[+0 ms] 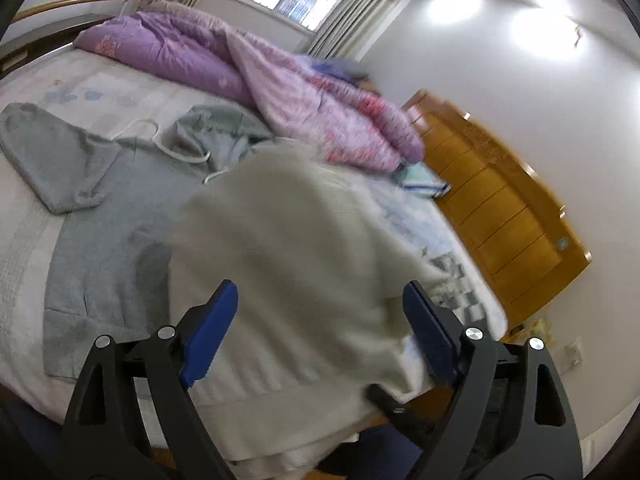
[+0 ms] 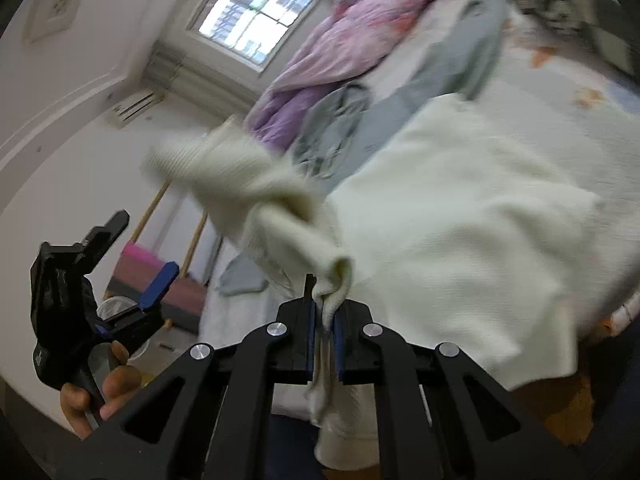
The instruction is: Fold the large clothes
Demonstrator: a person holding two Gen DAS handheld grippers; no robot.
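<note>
A cream knit sweater (image 1: 288,248) lies over the near edge of the bed, partly on top of a grey hoodie (image 1: 100,208). My left gripper (image 1: 320,312) is open, its blue pads spread wide above the sweater, holding nothing. My right gripper (image 2: 324,320) is shut on a bunched fold of the cream sweater (image 2: 460,216) and lifts it, with a sleeve (image 2: 224,168) hanging up to the left. The left gripper (image 2: 132,264) also shows in the right wrist view, open, held in a hand at the left.
A purple and pink duvet (image 1: 256,80) is piled at the far side of the bed (image 1: 24,240). A wooden footboard (image 1: 500,208) stands at the right. The grey hoodie (image 2: 400,100) lies beyond the sweater. A window (image 2: 256,12) is behind.
</note>
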